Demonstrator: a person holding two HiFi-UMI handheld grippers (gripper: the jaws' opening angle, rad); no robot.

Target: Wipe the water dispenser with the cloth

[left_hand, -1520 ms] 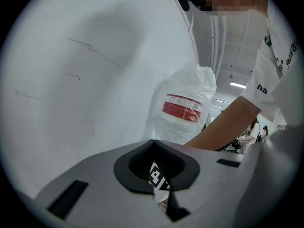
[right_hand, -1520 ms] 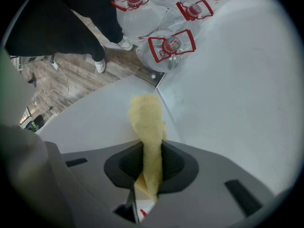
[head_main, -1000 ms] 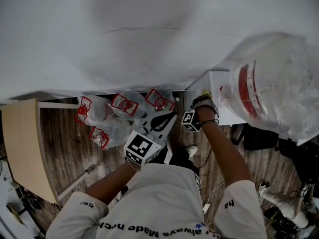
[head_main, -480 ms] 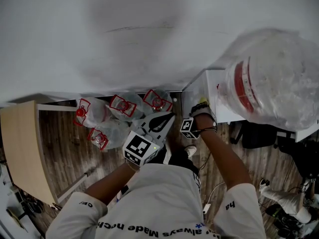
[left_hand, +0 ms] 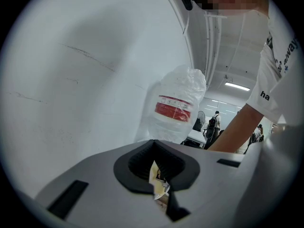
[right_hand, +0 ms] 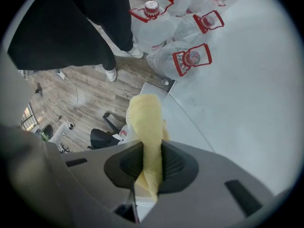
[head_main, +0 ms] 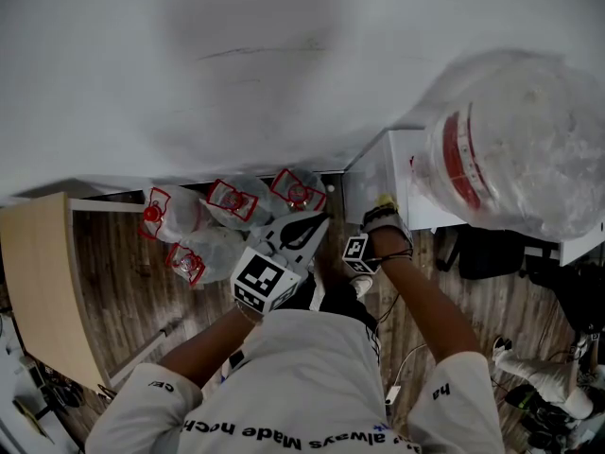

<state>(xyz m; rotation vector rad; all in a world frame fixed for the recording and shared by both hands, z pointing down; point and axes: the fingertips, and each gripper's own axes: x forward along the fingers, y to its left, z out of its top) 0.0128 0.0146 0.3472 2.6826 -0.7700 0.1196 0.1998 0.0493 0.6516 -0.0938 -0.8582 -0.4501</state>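
Note:
The white water dispenser [head_main: 408, 164] stands against the wall at the right, with a big plastic-wrapped bottle [head_main: 515, 145] on top; the left gripper view shows that bottle [left_hand: 175, 110] too. My right gripper [head_main: 382, 206] is shut on a yellow cloth [head_main: 386, 200] and holds it against the dispenser's left side. In the right gripper view the cloth [right_hand: 145, 120] sticks up from between the jaws of the gripper [right_hand: 151, 161], touching the pale side panel [right_hand: 190, 122]. My left gripper [head_main: 304, 228] hangs shut and empty left of the dispenser, its jaws [left_hand: 159, 175] pointing up at the wall.
Several water jugs with red handles [head_main: 232, 206] lie on the wood floor by the wall, also in the right gripper view [right_hand: 187, 56]. A light wooden board [head_main: 43, 282] is at the left. A black chair [head_main: 492, 253] stands behind the dispenser. The white wall [head_main: 236, 64] fills the top.
My right gripper with the cloth has slid a little down the dispenser's side, toward me. The left gripper has hardly moved.

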